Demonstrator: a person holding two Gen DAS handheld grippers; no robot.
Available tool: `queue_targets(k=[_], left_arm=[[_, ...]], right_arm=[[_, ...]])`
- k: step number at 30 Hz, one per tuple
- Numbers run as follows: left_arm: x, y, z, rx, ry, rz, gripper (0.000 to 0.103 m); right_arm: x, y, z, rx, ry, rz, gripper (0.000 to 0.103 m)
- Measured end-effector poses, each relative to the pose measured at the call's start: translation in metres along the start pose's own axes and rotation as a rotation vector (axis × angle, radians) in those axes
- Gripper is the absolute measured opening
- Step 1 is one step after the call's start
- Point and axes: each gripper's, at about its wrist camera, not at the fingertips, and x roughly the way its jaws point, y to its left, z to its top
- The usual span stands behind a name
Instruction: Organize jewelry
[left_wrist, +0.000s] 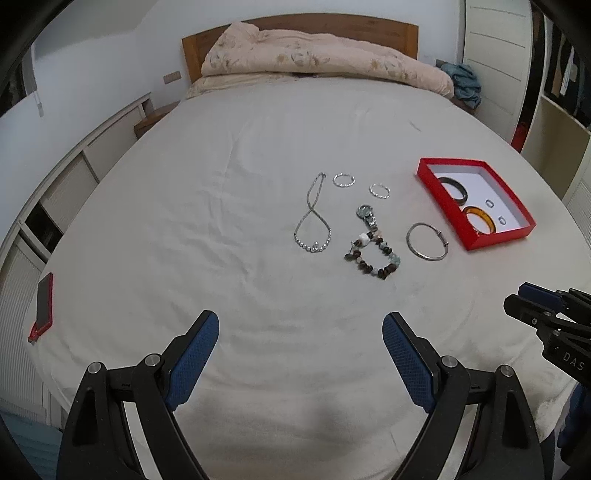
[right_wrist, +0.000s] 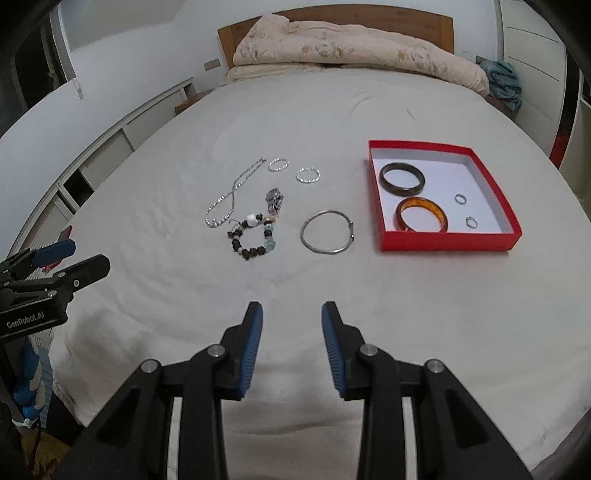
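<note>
Bed (right_wrist: 332, 110) carries everything; soft sheet gives under pressure. Red box (right_wrist: 443, 242) sits right, already holding dark bangle (right_wrist: 402, 180), amber bangle (right_wrist: 421, 216), two small rings. Loose left of box: silver bangle (right_wrist: 327, 231), beaded bracelet (right_wrist: 253, 236), pearl necklace (right_wrist: 225, 199), two hoops, watch-like piece. Your left tool (left_wrist: 301, 347) gapes wide, empty. Your right tool (right_wrist: 291, 339) stands partly open, empty, nearest silver bangle. Risks: thin bangle slips from pads; sheet bunches into grip; necklace tangles with beads.
</note>
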Motion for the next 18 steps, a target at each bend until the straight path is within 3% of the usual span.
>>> queue_targets(k=[18], left_arm=[[0.065, 0.003, 0.004, -0.013, 0.143, -0.072, 0.089]], right_arm=[[0.047, -0.007, 0.010, -0.025, 0.070, 0.017, 0.032]])
